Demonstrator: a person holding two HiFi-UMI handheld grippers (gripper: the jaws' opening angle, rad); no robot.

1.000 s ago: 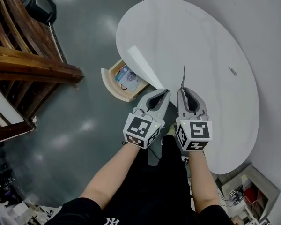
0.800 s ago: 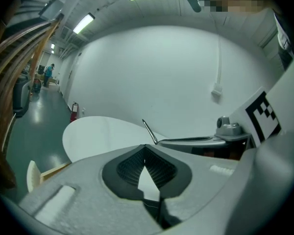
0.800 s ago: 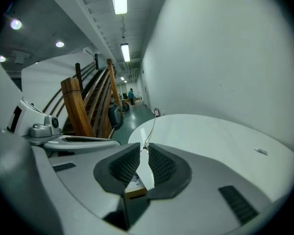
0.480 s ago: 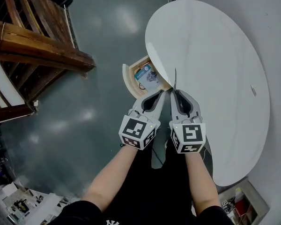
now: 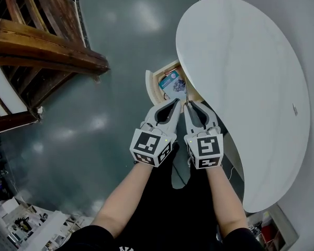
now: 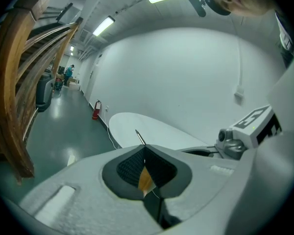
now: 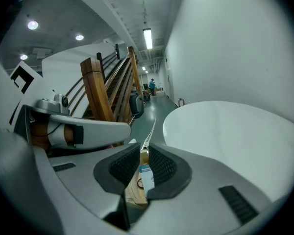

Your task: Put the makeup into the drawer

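An open wooden drawer (image 5: 153, 86) juts from under the white oval table (image 5: 240, 61); a blue packet (image 5: 170, 81) and small items lie inside. My right gripper (image 5: 188, 104) is shut on a thin pointed makeup tool (image 5: 187, 92) whose tip sticks out over the drawer. In the right gripper view the tool (image 7: 148, 131) rises from the jaw tips, with the drawer (image 7: 133, 190) and the blue packet (image 7: 147, 177) showing below. My left gripper (image 5: 176, 101) sits close beside it, shut, with nothing seen in it (image 6: 143, 148).
A dark wooden stair railing (image 5: 42, 51) runs along the left over a glossy grey-green floor (image 5: 115, 46). A white wall lies beyond the table on the right. Clutter lies at the bottom left (image 5: 21, 224). The person's arms and dark clothing fill the bottom.
Both grippers, held side by side, have come left off the tabletop to the drawer. The tool's tip, over the table before, now points over the drawer. The grips look unchanged.
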